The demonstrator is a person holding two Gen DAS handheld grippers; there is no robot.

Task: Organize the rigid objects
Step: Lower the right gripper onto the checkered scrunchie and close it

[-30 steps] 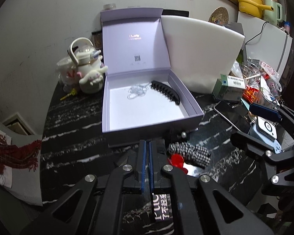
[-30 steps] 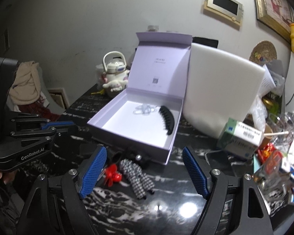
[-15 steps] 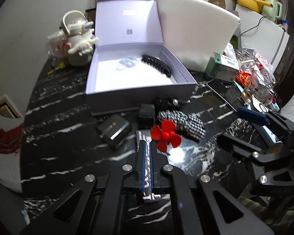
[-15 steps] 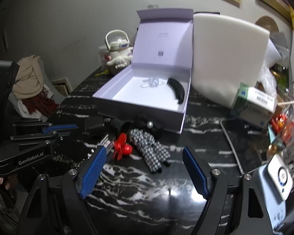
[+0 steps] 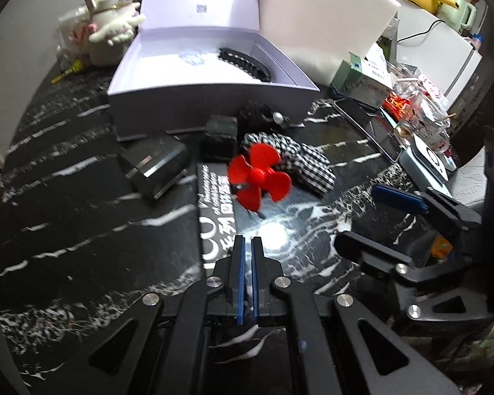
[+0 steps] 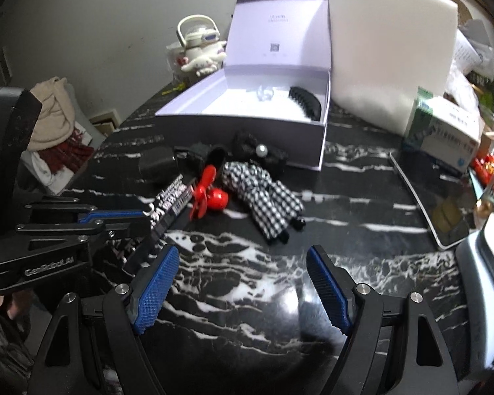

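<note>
An open lilac box holds a black hair claw and a clear clip. In front of it on the black marble table lie a red fan, a checked bow clip, a black fuzzy clip with a pearl, a black block and a black lettered strip. My left gripper is shut and empty, low over the strip's near end. My right gripper stands open and empty, short of the bow clip.
A white foam board leans behind the box, and a plush-toy mug stands at its left. A green-white carton, a tablet, a white device and small clutter fill the right side. The table edge runs along the left.
Both grippers have sunk toward the table and tipped downward, so the items in front of the box now lie close ahead. Nothing was taken hold of, and the jaws kept their widths.
</note>
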